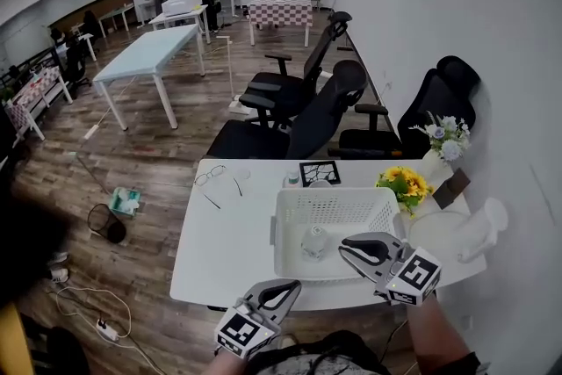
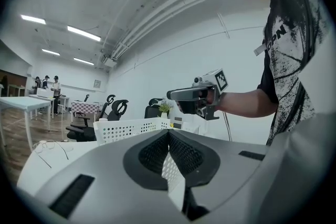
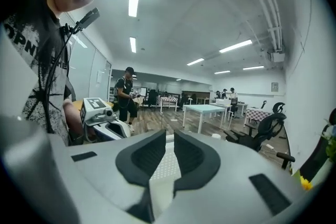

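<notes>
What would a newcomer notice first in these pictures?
First comes the white perforated basket in the middle of the white table, with a small white object inside it. The right tool hovers over the basket's near edge and the left tool hangs at the table's near edge. Yellow sunflowers stand at the basket's far right corner.

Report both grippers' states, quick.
Left gripper: shut, nothing between its jaws.
Right gripper: jaws slightly apart, holding nothing, over the white basket.
</notes>
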The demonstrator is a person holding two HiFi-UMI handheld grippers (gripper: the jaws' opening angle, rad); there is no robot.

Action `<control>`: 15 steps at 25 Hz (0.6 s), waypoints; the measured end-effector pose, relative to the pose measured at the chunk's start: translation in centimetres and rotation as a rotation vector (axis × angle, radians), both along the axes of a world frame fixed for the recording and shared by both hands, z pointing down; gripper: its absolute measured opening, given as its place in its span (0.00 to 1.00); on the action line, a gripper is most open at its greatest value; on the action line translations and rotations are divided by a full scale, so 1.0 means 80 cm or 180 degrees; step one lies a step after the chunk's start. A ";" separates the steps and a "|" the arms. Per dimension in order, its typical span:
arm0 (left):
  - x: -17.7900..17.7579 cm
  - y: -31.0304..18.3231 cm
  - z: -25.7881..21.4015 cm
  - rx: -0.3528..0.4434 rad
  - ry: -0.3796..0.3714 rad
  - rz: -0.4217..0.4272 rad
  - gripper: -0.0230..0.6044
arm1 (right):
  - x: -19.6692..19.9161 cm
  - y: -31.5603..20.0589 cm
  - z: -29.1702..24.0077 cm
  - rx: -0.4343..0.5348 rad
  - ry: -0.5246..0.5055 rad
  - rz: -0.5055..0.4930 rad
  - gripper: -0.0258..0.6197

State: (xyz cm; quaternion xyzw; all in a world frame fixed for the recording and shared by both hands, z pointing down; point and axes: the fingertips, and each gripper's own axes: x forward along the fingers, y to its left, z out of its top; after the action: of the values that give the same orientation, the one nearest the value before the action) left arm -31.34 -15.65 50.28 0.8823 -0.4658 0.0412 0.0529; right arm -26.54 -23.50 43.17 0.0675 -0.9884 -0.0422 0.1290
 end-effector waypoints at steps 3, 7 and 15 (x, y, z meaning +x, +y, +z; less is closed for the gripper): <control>-0.006 0.001 0.002 -0.0006 0.0008 -0.0020 0.05 | -0.018 -0.016 0.026 -0.0089 0.0193 0.0014 0.21; -0.024 -0.002 -0.001 -0.0004 0.0048 -0.0150 0.05 | -0.037 -0.036 0.064 -0.0078 0.0564 -0.0020 0.30; -0.047 -0.010 0.004 -0.0047 0.0032 -0.0551 0.05 | -0.066 -0.077 0.127 -0.0155 0.0953 -0.0246 0.38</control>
State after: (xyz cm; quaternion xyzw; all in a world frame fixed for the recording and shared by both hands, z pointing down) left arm -35.10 -16.46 50.63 0.8385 -0.5398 0.0354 0.0650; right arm -31.84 -29.65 53.34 0.0192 -0.9608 -0.0328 0.2747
